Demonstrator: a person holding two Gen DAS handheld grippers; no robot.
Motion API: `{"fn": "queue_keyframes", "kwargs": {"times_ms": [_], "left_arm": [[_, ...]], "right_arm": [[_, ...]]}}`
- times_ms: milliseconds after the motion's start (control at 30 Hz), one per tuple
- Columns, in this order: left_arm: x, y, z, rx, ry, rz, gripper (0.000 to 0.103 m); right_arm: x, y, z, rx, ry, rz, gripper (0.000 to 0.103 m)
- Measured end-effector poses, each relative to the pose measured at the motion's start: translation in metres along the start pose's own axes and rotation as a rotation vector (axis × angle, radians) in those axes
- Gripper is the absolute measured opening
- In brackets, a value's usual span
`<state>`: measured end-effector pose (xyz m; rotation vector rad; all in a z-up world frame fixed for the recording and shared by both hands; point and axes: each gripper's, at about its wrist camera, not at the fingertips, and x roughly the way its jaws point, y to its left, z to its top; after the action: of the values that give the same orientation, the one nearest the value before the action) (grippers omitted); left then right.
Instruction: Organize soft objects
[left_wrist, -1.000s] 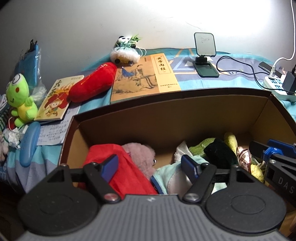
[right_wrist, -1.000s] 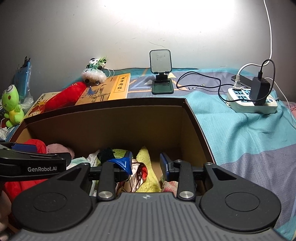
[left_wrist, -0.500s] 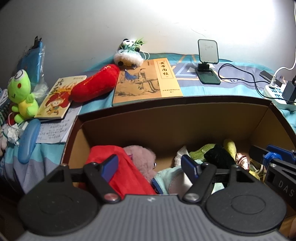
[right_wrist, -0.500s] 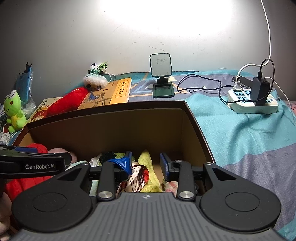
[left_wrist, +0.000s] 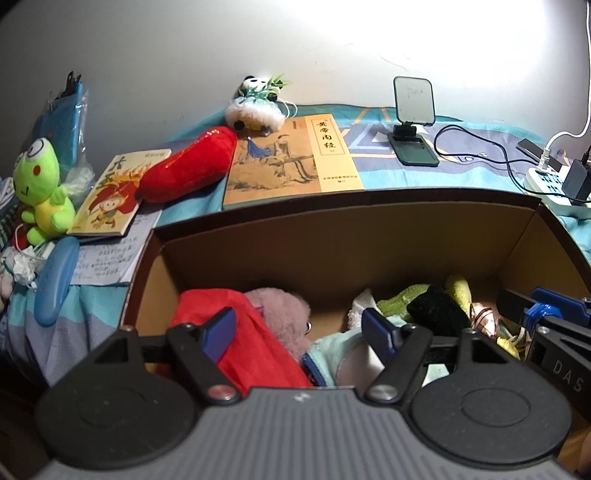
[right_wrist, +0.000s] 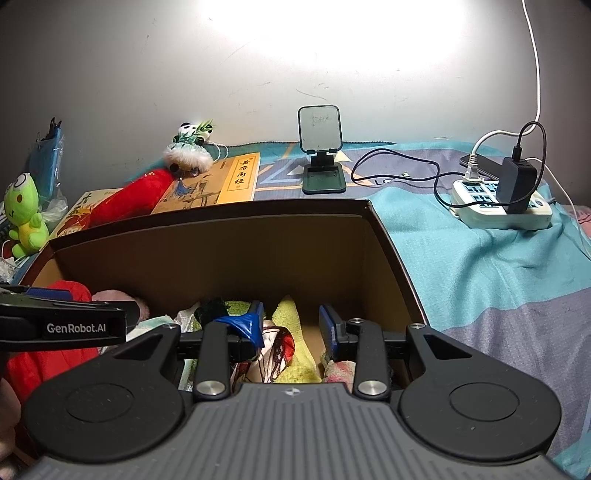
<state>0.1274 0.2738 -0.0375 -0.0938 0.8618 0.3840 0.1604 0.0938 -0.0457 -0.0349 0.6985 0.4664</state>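
Note:
A brown cardboard box (left_wrist: 332, 236) (right_wrist: 229, 243) holds several soft things: a red cloth (left_wrist: 255, 332), a pink plush (left_wrist: 284, 314), green and yellow plush (left_wrist: 454, 288) (right_wrist: 291, 317). My left gripper (left_wrist: 299, 328) is open and empty above the box's near left part. My right gripper (right_wrist: 291, 325) is open and empty above its right part. Outside the box, on the bed, lie a red plush chilli (left_wrist: 188, 170), a panda plush (left_wrist: 258, 107) and a green frog plush (left_wrist: 40, 188).
Two books (left_wrist: 291, 162) (left_wrist: 118, 195), papers and a blue case (left_wrist: 55, 280) lie left of and behind the box. A phone stand (right_wrist: 321, 155), a power strip with a charger (right_wrist: 506, 203) and cables sit on the teal bedspread at the right. A wall is behind.
Both grippers have pulled back and risen a little from the box. Their jaws stay open. Nothing in the box has moved.

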Motion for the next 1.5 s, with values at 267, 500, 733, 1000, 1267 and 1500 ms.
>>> {"fn": "queue_keyframes", "kwargs": {"times_ms": [267,500,733,1000,1267,1500], "left_arm": [[0.0022,-0.0026,0.0004,0.016,0.014,-0.005,0.074],[0.0026,-0.004,0.0001,0.025,0.014,0.005,0.074],[0.0025,-0.0042,0.0,0.025,0.013,0.006,0.074],[0.002,-0.0022,-0.0002,0.014,0.006,-0.003,0.074],[0.001,-0.0016,0.0005,0.009,0.001,-0.003,0.074],[-0.0005,-0.0018,0.0009,0.011,-0.004,0.009,0.074]], "right_arm": [[0.0006,-0.0006,0.001,0.001,0.003,0.004,0.016],[0.0003,-0.0002,0.0007,-0.002,-0.001,0.005,0.016],[0.0006,-0.0002,0.001,-0.001,0.0,0.004,0.016],[0.0025,-0.0006,0.0009,0.0,0.012,0.006,0.016],[0.0037,-0.0008,0.0015,-0.003,0.013,0.001,0.016],[0.0045,-0.002,0.0015,-0.005,0.021,0.005,0.016]]}}
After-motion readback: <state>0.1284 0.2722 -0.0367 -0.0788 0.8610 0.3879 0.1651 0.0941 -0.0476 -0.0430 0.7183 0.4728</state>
